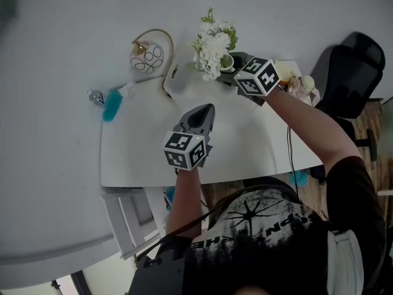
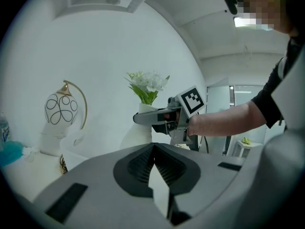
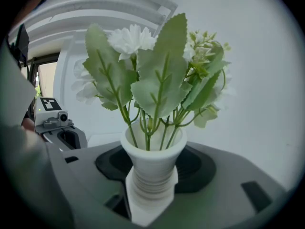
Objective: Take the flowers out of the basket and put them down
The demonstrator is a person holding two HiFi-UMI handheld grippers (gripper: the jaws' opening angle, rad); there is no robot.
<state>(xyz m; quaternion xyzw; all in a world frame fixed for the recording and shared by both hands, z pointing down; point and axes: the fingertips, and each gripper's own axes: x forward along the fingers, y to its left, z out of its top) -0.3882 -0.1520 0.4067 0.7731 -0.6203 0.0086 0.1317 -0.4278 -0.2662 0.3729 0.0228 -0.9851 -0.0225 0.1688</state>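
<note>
A bunch of white flowers [image 1: 212, 45] with green leaves [image 3: 157, 87] stands in a small white ribbed vase [image 3: 151, 173]. My right gripper [image 1: 236, 63] is shut on the vase's neck and holds it upright above the far side of the white table [image 1: 245, 146]. In the left gripper view the flowers [image 2: 147, 82] and the right gripper [image 2: 143, 118] hang in the air ahead. A white basket [image 1: 175, 78] sits on the table just left of the flowers. My left gripper [image 1: 204, 112] hovers over the table's middle, jaws shut and holding nothing.
A round white ornament with a gold arc [image 1: 148, 55] stands at the table's far left, with a teal duster [image 1: 112, 105] and a small bottle [image 1: 95, 96] beside it. Small items [image 1: 301, 82] lie at the far right corner. A black chair [image 1: 353, 72] stands to the right.
</note>
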